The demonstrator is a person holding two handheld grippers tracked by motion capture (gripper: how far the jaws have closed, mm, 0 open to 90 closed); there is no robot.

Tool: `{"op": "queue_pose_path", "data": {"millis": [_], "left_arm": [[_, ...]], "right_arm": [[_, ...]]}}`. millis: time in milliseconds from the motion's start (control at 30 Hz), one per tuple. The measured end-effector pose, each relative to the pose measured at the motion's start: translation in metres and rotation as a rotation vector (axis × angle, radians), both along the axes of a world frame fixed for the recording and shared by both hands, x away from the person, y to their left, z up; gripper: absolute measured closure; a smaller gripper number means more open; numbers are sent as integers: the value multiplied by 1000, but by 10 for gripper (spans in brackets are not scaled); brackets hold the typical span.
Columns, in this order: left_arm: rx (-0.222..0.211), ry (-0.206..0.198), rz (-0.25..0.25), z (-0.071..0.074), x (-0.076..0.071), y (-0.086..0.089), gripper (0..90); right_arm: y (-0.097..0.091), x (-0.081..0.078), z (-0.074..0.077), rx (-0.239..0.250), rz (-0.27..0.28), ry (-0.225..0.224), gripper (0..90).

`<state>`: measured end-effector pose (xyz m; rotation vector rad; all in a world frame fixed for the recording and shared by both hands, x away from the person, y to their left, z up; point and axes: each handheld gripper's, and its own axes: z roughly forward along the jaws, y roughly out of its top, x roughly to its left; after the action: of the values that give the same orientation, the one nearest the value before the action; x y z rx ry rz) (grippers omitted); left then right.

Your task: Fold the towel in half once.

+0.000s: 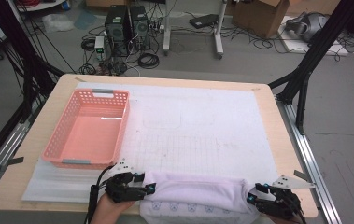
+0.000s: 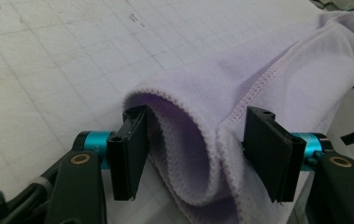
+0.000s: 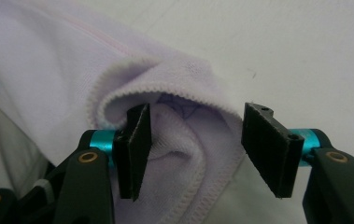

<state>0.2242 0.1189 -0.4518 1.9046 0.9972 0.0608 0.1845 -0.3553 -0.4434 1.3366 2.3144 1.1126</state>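
A pale lilac towel (image 1: 198, 191) lies folded over itself along the table's near edge, with a small printed pattern on its lower layer. My left gripper (image 1: 150, 187) is at the towel's left end. In the left gripper view the jaws of my left gripper (image 2: 198, 154) stand apart, and a loose fold of the towel (image 2: 282, 79) bulges between them without being pinched. My right gripper (image 1: 251, 195) is at the towel's right end. In the right gripper view my right gripper (image 3: 198, 149) is also open, with the stitched hem of the towel (image 3: 48, 60) curling slack between the pads.
A pink perforated basket (image 1: 67, 126) with nothing in it stands at the left on the white gridded mat (image 1: 202, 121). Beyond the table's far edge are computer towers (image 1: 127, 28), cables and a cardboard box (image 1: 263, 16). Black frame legs (image 1: 305, 70) rise at the right.
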Motion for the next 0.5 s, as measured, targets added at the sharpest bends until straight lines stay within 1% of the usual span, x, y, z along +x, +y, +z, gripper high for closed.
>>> {"op": "queue_pose_path", "data": {"millis": [33, 67, 100, 133, 167, 200, 233, 267, 300, 333, 367, 400, 433, 500], "left_arm": [[5, 7, -34, -1, -1, -1, 477], [25, -21, -54, -3, -4, -4, 666], [36, -15, -48, -2, -4, -7, 711], [55, -2, -45, 2, -3, -10, 778], [75, -18, -40, 6, -1, -12, 802], [76, -36, -23, 9, 1, -14, 809], [64, -47, -8, 11, 4, -14, 813], [50, -59, 7, 13, 7, -14, 815], [40, -74, 17, 16, 9, -14, 816], [30, -92, 31, 18, 11, -15, 817], [22, -111, 42, 21, 13, -15, 818], [22, -121, 46, 23, 15, -16, 819], [13, -129, 62, 25, 18, -17, 820], [10, -141, 70, 30, 26, -20, 820]], "right_arm": [[3, 0, 0, -24, 0, -13, 468], [5, 0, 1, -48, 4, -26, 548], [5, 1, 1, -32, 34, -12, 702], [7, 3, 1, -13, 64, -2, 781], [9, 4, 3, -30, 76, -14, 829], [10, 6, 5, -44, 78, -19, 843], [9, 9, 6, -47, 78, -28, 850], [8, 12, 7, -36, 69, -39, 858], [5, 16, 8, -18, 54, -45, 864], [2, 20, 8, -1, 33, -62, 865], [-1, 23, 10, 27, 8, -73, 866], [-4, 27, 11, 51, -14, -88, 867], [-6, 30, 13, 65, -30, -106, 868], [-10, 37, 17, 82, -56, -128, 869]]}}
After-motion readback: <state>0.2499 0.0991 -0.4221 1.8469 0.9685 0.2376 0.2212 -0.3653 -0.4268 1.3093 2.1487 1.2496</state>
